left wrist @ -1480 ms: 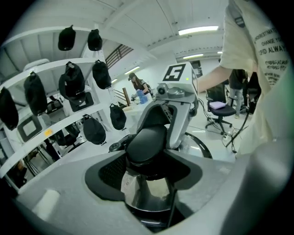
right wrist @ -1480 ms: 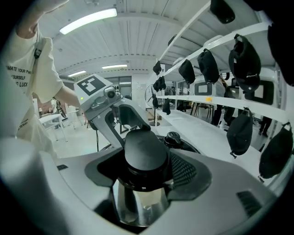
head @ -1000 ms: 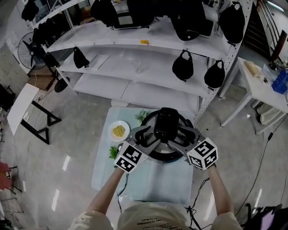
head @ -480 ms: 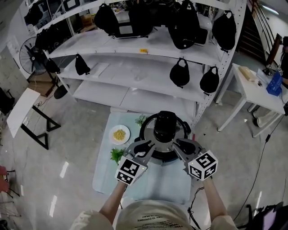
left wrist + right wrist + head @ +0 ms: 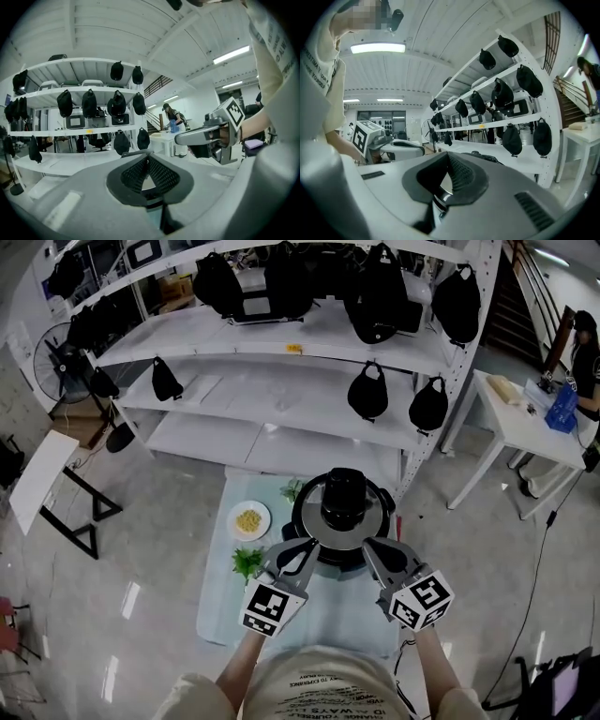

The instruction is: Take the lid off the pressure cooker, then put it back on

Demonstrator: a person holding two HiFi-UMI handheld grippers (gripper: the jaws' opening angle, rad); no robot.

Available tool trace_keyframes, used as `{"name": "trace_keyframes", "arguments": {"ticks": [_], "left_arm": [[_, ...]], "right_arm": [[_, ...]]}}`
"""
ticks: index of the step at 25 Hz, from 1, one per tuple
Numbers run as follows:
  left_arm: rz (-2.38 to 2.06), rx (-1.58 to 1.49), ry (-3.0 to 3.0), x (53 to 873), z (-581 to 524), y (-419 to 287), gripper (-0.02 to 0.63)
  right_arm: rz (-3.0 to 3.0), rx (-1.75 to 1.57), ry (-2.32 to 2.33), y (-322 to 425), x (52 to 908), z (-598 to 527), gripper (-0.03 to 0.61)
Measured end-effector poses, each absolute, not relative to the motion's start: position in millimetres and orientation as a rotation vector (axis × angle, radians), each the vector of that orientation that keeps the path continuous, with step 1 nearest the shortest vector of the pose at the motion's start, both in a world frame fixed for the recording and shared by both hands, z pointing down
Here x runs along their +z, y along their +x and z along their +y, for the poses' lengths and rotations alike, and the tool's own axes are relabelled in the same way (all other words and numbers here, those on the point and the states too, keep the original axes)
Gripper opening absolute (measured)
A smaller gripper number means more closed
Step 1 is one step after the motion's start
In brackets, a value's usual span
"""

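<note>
A pressure cooker (image 5: pixel 302 514) stands on a pale blue counter (image 5: pixel 328 620), its lid (image 5: pixel 343 502) seated on top. Just in front and clear of it, the left hand-held gripper (image 5: pixel 304 551) and right hand-held gripper (image 5: pixel 374 550) hover side by side. Each pair of jaws has just been closing and meets, seemingly with nothing between. A plate (image 5: pixel 248 519) of yellow food lies beside the cooker.

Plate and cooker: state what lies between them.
Between plate and cooker the head view shows only bare table; greens sit just farther back.
</note>
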State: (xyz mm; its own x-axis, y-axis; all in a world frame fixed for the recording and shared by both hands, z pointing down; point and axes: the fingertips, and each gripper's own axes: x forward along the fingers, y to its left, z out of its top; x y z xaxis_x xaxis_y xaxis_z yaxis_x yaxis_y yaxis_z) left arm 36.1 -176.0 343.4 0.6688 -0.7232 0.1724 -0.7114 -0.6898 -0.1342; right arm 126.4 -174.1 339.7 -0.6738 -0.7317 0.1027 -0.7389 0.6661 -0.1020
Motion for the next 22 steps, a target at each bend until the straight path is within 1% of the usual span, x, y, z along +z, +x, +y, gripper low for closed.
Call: {"name": "trace_keyframes", "arguments": {"ticks": [13, 22], "left_arm": [[1.382, -0.185, -2.725, 311, -170, -1, 0.029], [1.513, -0.177, -2.686, 320, -171, -21, 0.029]], "right_arm": [[-2.857, 0.147, 1.503, 151, 309, -166, 0.006], [-2.821, 0.159, 1.625, 173, 309, -165, 0.006]]}}
